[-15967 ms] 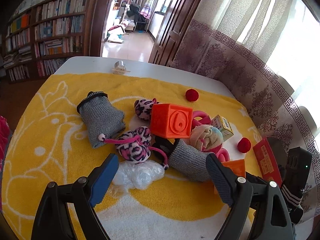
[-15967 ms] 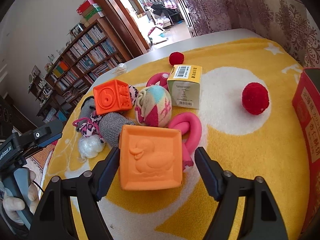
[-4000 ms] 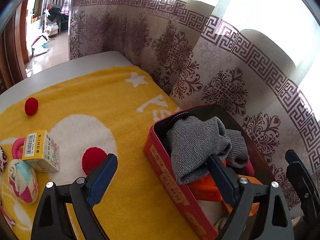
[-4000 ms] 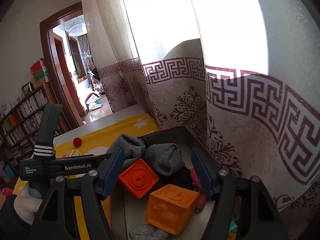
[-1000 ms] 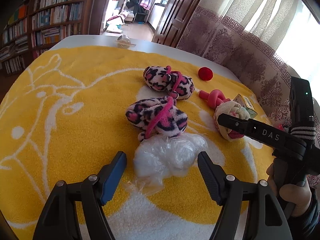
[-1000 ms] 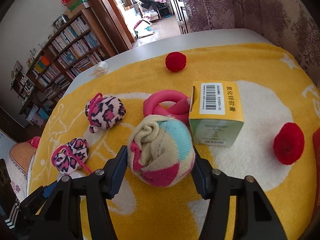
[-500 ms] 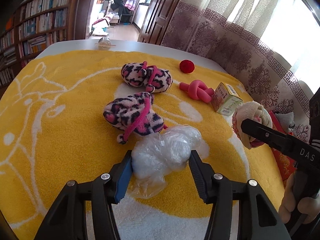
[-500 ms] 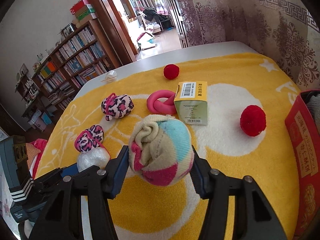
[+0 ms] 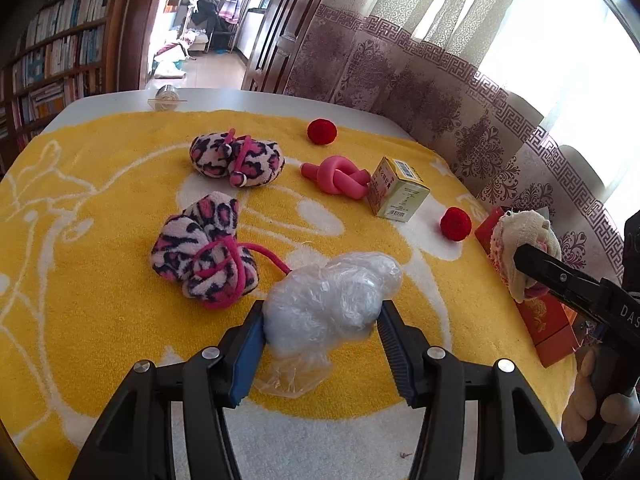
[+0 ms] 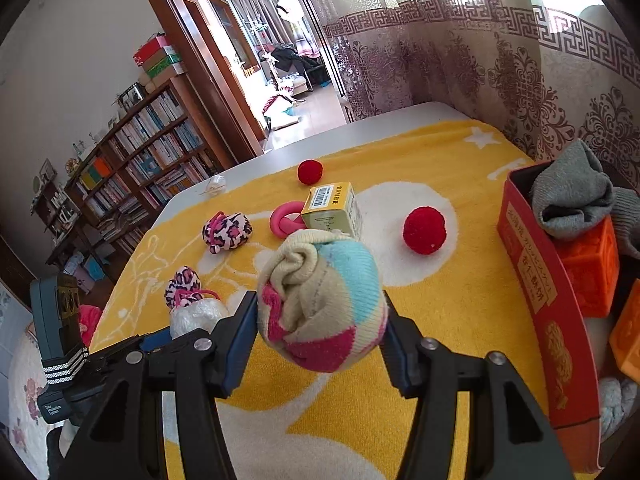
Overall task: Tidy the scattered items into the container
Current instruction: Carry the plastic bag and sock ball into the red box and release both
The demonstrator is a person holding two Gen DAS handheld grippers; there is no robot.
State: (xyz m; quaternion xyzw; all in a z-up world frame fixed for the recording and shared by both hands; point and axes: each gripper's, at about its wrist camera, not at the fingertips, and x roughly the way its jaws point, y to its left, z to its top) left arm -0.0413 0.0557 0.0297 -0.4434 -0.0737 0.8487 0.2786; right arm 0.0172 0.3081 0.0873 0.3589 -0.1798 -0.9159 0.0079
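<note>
My left claw (image 9: 320, 328) has just closed on the plastic bag (image 9: 332, 300); my right claw (image 10: 316, 328) grips the rolled sock (image 10: 320, 304) (left of the red box (image 10: 532, 280)).

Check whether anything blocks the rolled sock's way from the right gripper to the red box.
Nothing visible does. The rolled sock is held above bare yellow towel beside the red box; the nearest red pompom lies farther back, off the path.

Towel (image 9: 100, 312): yellow with white line figures. Rolled sock (image 10: 320, 304): cream, turquoise, pink patches. Two pompoms (image 10: 424, 230): red. Plush slippers (image 9: 204, 256): pink-black leopard print. Knot toy (image 9: 340, 176): pink. Container (image 10: 536, 292): red, gold lettering. Blocks (image 10: 592, 268): orange. Socks (image 10: 572, 192) inside: grey. Curtain (image 10: 480, 64): beige, maroon key pattern.
</note>
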